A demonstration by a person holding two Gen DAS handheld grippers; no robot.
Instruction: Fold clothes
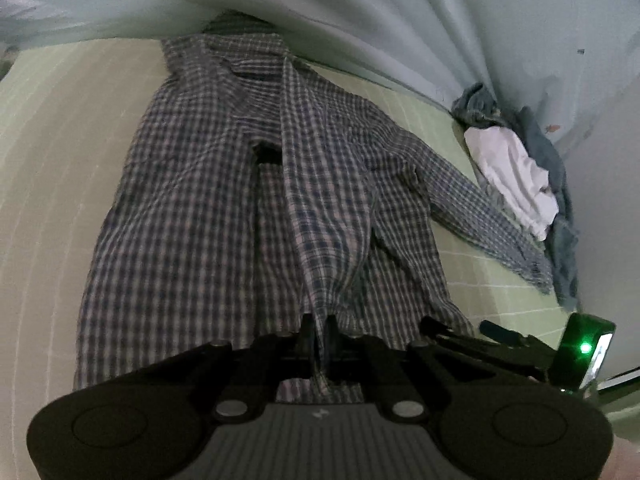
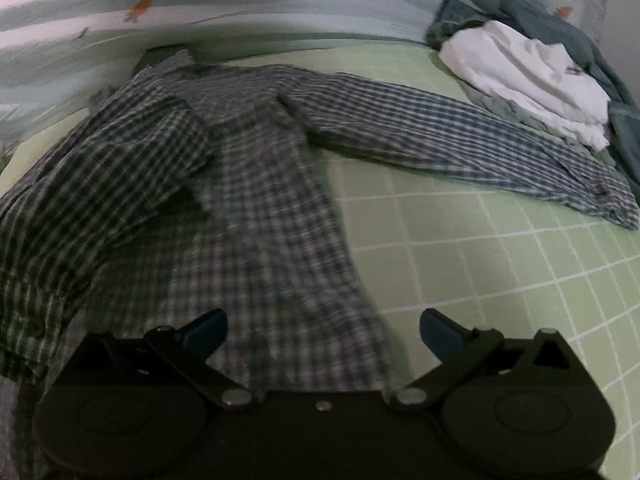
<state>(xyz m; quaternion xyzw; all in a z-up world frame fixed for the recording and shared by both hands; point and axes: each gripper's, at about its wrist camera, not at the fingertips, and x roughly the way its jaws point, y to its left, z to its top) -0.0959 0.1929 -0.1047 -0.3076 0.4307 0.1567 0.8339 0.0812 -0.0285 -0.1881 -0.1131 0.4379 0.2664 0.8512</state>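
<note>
Your left gripper has its two dark fingers drawn close together, pinching a bunched fold of the blue-and-white checked cotton shirt at its near hem, and the cloth rises in a taut ridge from that pinch up the middle of the garment. The shirt lies spread on the pale green mat with a white grid, collar towards the far edge, one long sleeve stretched out to your right. In the right wrist view your right gripper is spread wide, its blue-padded fingertips well apart and holding nothing; the left one hangs over the shirt's near hem, the right one over bare mat, and you cannot tell whether either touches. Beyond the sleeve's cuff sits a crumpled white garment on a heap of grey-blue cloth, against a pale curtain printed with orange carrots
</note>
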